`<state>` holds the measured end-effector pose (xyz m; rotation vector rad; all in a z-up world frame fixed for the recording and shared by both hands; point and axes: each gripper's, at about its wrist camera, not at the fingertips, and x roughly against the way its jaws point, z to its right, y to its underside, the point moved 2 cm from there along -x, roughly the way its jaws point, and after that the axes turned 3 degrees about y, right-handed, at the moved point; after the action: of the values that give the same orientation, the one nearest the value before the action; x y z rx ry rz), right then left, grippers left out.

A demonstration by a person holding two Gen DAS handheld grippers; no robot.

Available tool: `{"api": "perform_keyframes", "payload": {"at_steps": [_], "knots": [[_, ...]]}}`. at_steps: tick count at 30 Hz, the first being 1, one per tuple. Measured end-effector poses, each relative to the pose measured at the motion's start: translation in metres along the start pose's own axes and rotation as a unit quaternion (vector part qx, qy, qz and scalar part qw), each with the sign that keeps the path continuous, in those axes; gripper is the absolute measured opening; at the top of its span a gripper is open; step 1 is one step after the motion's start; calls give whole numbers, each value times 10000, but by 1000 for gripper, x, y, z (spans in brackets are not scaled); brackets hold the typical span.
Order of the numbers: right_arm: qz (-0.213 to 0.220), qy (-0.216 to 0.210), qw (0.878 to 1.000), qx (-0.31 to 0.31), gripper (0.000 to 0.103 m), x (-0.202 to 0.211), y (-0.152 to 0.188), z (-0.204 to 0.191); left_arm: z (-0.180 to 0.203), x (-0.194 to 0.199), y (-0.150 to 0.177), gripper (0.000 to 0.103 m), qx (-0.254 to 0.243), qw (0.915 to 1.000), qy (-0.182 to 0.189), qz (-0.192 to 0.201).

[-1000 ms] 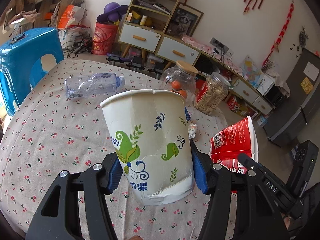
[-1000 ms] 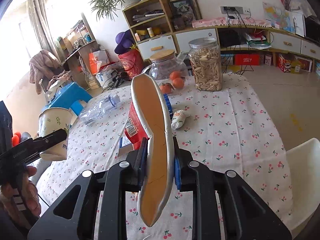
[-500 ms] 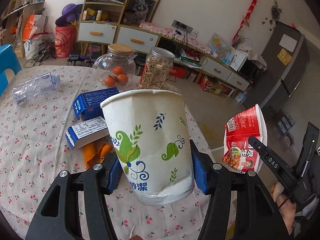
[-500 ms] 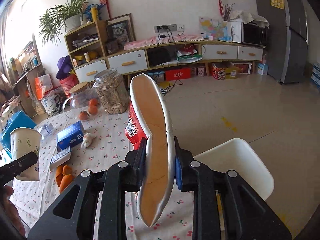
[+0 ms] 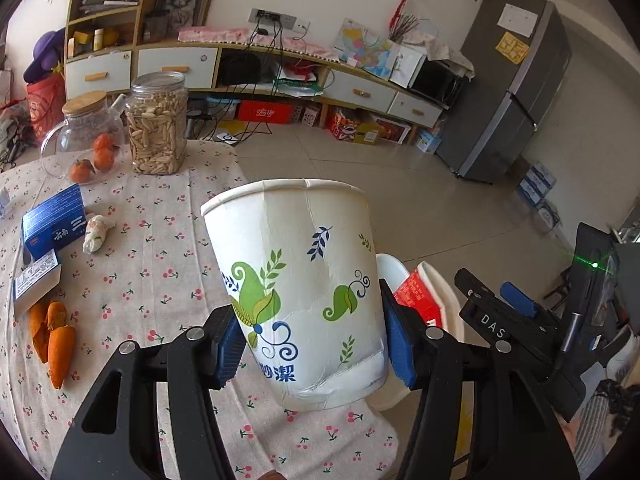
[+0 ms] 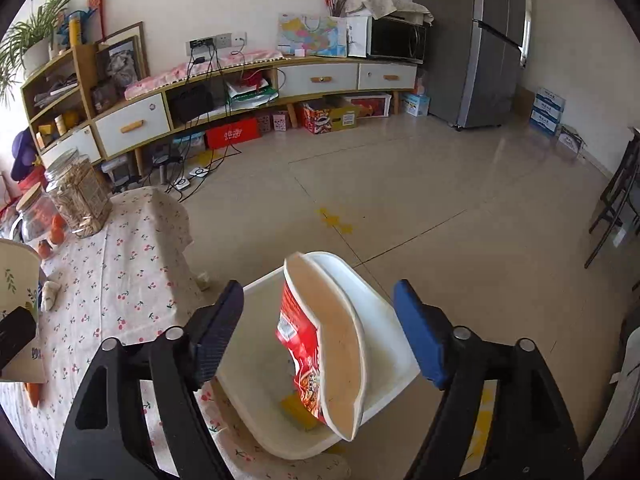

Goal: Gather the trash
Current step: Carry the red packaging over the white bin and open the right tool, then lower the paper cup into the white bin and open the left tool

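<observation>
Right gripper point(image 6: 318, 332) jaws were opening, flattened noodle bowl point(image 6: 324, 344) dropping loose; it could catch the bin point(image 6: 396, 316) rim (tilted). Left gripper point(image 5: 312, 344) was clamped on paper cup point(image 5: 296, 288).

The paper cup point(image 5: 296, 292) looks matt and creased. The flattened noodle bowl point(image 6: 324, 344) has a glossy red printed outside and a dull cream inside. The white bin point(image 6: 384, 312) is smooth plastic. Printed cloth point(image 5: 160, 248) covers the bench. The tongs' pads point(image 6: 420, 332) are blue and matt.
</observation>
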<state>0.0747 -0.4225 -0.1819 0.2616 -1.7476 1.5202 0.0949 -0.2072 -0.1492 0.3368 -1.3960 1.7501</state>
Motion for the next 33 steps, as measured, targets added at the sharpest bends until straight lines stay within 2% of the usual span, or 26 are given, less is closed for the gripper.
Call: {"api": "perform_keyframes", "payload": {"at_steps": [2,3,13,20,23,28,33], "knots": [[83,180,9996,-190,95,3,-2,15,15,-13,-1,58,-116,9999,47,-80],[105,242,9993,-274,95,4,-3,22,23,-19,0,58,-170,9998,73,-119],[-32,584,9933,-995,96,0,-1,85,77,-73,11,58,-510,9960,339,-656],[-55,645,9894,-1303,96,1,4,112,103,-105,16,59,-680,9929,335,-920],[-82,647,9880,-1403,96,1,5,119,108,-119,14,66,-601,9915,339,-1107],[-25,616,9863,-1531,96,4,2,112,106,-110,13,72,-636,9923,266,-1032],[6,509,9914,-1205,96,6,-2,81,89,-77,8,76,-1015,9932,-189,-531]]}}
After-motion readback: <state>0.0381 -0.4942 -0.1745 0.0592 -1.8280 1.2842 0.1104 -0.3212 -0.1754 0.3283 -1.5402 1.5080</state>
